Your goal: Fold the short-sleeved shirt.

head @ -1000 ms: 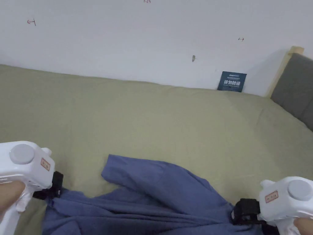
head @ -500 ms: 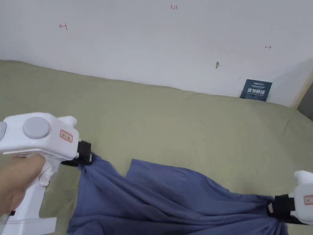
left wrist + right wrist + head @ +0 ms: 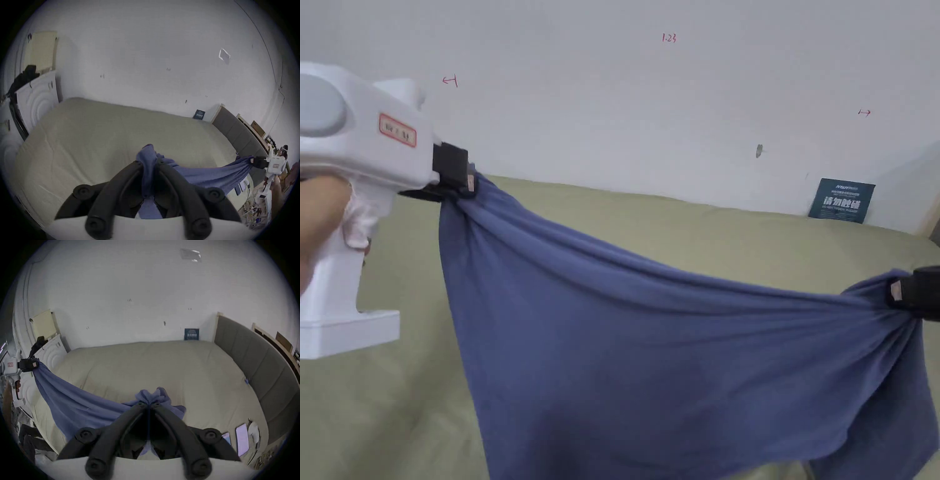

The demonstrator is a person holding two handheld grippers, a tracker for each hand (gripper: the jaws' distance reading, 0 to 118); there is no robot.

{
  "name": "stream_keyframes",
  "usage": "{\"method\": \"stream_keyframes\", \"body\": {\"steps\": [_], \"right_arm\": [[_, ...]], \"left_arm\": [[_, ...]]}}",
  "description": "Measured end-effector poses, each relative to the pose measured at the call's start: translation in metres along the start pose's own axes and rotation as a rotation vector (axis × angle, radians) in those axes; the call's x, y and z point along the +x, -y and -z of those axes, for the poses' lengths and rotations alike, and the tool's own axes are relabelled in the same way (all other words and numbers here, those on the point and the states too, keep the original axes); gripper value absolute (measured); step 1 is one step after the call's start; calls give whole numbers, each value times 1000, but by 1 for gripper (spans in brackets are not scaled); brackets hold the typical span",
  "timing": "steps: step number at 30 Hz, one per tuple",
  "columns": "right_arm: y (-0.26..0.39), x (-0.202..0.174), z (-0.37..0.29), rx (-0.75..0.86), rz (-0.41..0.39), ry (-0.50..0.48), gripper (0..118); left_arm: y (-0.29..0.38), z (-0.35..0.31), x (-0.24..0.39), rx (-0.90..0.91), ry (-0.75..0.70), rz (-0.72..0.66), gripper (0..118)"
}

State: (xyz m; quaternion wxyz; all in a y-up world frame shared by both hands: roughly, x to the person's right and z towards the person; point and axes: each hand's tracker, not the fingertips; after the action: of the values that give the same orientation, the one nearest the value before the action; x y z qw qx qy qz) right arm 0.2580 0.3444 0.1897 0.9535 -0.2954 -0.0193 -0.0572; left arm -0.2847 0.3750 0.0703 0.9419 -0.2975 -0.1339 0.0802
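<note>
Bed (image 3: 675, 237), olive-green cover, takes up most of the room; white wall (image 3: 612, 94) along its far side, grey padded headboard (image 3: 253, 363) at the right end. Above the bed hangs the blue shirt (image 3: 650, 350), stretched out wide, long axis running left to right, the left end higher than the right, top edge sagging between the two holds and the rest of the cloth draping down toward the near side. Left gripper (image 3: 467, 182), white-bodied with black jaws, held up high at the left in a person's hand (image 3: 319, 219); its jaws are closed tight on a bunched corner of the shirt, cloth squeezed between them and poking out past the tips in the left gripper view (image 3: 148, 164). Right gripper (image 3: 897, 291) at the right edge, lower, likewise clamped down on the other bunched end; in the right gripper view (image 3: 148, 404) the jaws meet with a tuft of blue fabric spilling beyond them. Small dark blue card (image 3: 841, 200) leans against the wall at the far right of the bed, well clear of the shirt. White panel (image 3: 48, 356) stands beyond the left end of the bed, something dark (image 3: 38, 342) draped on top.
</note>
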Motion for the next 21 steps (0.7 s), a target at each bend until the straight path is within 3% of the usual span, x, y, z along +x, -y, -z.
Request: {"method": "stream_keyframes", "body": {"steps": [10, 21], "right_arm": [[-68, -19, 32, 136, -75, -18, 1], [-117, -28, 72, 228, -37, -54, 1]], "left_arm": [[-47, 3, -20, 96, -59, 29, 11], [-80, 38, -51, 159, -120, -43, 11]]}}
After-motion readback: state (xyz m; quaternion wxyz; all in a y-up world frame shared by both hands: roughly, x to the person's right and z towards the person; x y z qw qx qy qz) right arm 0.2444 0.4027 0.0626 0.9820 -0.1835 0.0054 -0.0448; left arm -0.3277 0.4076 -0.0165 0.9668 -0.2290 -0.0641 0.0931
